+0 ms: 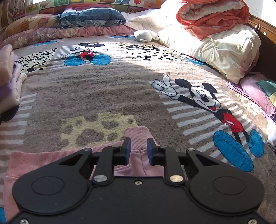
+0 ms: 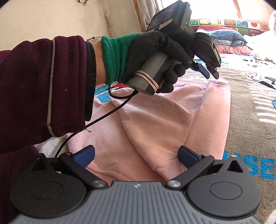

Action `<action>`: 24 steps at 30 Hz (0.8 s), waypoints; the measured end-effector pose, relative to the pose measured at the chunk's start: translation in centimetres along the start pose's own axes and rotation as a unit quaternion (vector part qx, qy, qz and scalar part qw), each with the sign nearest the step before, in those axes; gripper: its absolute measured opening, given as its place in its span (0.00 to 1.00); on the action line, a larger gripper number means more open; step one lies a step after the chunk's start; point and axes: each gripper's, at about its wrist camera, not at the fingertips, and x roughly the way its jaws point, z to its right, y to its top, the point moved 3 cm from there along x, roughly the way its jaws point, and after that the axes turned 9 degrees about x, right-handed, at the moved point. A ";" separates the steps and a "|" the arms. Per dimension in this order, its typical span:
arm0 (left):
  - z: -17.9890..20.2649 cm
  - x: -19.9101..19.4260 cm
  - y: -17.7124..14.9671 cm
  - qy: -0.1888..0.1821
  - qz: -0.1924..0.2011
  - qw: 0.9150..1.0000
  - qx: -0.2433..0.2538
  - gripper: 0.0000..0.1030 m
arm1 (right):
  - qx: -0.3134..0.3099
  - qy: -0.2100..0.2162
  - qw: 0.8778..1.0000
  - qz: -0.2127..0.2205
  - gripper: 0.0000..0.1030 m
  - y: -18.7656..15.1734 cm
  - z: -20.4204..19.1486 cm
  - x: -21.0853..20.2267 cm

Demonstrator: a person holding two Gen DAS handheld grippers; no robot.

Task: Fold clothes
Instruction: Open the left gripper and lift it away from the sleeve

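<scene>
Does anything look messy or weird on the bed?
The pink sweatshirt is the messy bit: it lies rumpled on the cartoon blanket, with a sleeve flopped across its middle, not folded flat. Behind it, the orange quilt is heaped loosely on the cream quilt. Nothing looks spilled or broken.

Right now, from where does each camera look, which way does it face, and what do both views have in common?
Left wrist: sits on the left gripper, low over the bed, facing along the cartoon blanket toward the pillows; only its own open fingers show.
Right wrist: sits on the right gripper, looking down and across; the gloved left hand and a maroon sleeve show.
Shared: the pink sweatshirt, the blanket, the pillows and the left gripper.
</scene>
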 end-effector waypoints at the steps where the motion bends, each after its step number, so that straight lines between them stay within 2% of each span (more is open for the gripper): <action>1: 0.2 0.3 0.0 -0.001 -0.003 1.000 0.002 0.19 | 0.000 0.000 1.000 0.000 1.00 -0.1 0.0 0.0; 5: 1.1 3.1 -0.6 -0.009 -0.034 0.999 0.011 0.19 | -0.001 0.002 1.000 -0.002 1.00 -0.3 0.0 0.2; 9: 0.9 1.9 0.1 -0.021 -0.026 0.999 -0.002 0.19 | -0.001 0.003 1.000 -0.003 1.00 -0.1 -0.1 0.5; 12: 0.4 -1.5 0.2 -0.017 0.005 1.000 -0.010 0.19 | -0.007 -0.002 1.000 0.000 1.00 -0.4 -0.5 0.6; 16: -0.7 -7.1 -1.3 -0.004 0.047 0.999 -0.027 0.19 | -0.013 -0.008 1.000 0.015 0.99 -0.5 -1.1 0.1; 21: -2.9 -14.5 -5.8 0.020 0.093 0.992 -0.082 0.19 | -0.033 -0.017 0.998 0.044 0.97 -1.2 -2.3 -2.7; 24: -4.4 -17.6 -9.7 0.033 0.112 0.983 -0.141 0.20 | -0.046 -0.028 0.997 0.058 0.96 -1.7 -2.5 -5.0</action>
